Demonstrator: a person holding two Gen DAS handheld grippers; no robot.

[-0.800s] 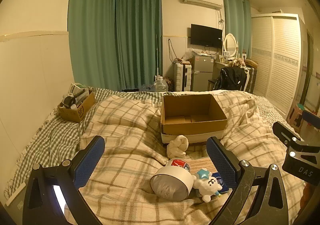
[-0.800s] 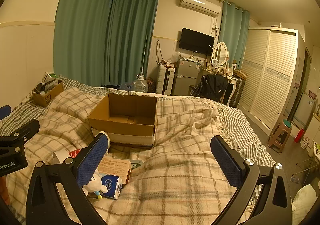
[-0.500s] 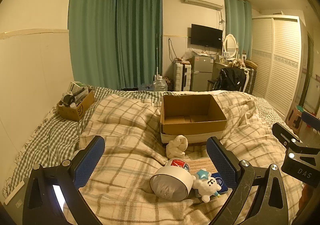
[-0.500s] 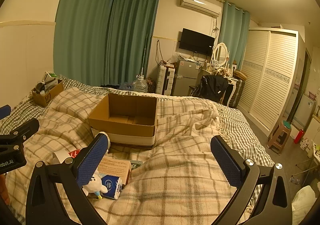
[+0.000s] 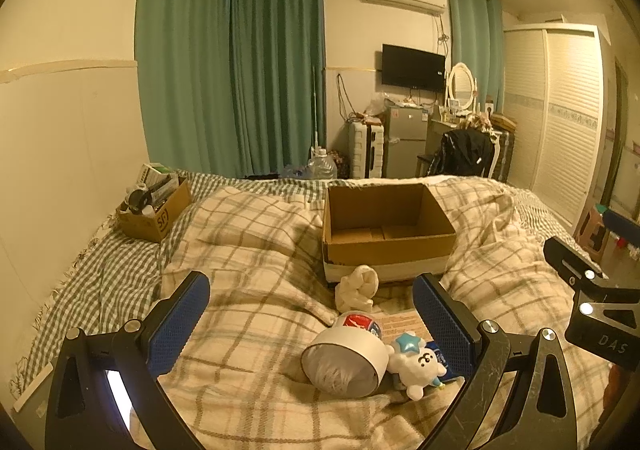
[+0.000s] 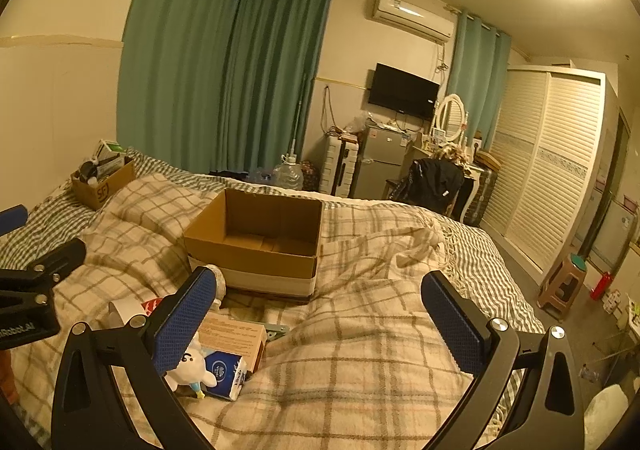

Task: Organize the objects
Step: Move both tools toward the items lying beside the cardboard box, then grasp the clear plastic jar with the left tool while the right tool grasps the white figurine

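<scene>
Front and centre, a wide white roll of tape [image 5: 345, 364] lies on its side on the cream plaid blanket [image 5: 256, 314], its open core facing the left camera, right between the spread blue pads of the left gripper [image 5: 311, 324], which pinches nothing. It looks light and stiff, a hard ring that should take a squeeze across its outer wall without giving; on its side it may roll on the soft bedding, so a grip straight across the band seems the safest hold. Touching it on the right is a small white plush toy with a blue star [image 5: 416, 360], soft and feather-light, best taken around the body. Beside that sit a flat tan paper box [image 6: 234, 334] and a little blue-and-white tissue pack [image 6: 224, 370], squashy and easy to crush. Just beyond, a knotted cream cloth bundle [image 5: 357, 287] rests against the front of the open brown cardboard box [image 5: 386, 250], whose floor looks bare, though the near wall hides part of it. That box is the likely destination. The right gripper [image 6: 322, 324] hangs over bare blanket to the right of the pile, jaws wide apart and empty. Far off at the bed's left edge, a smaller cardboard box of clutter [image 5: 154, 206] sits on the green checked sheet [image 5: 108, 270].
</scene>
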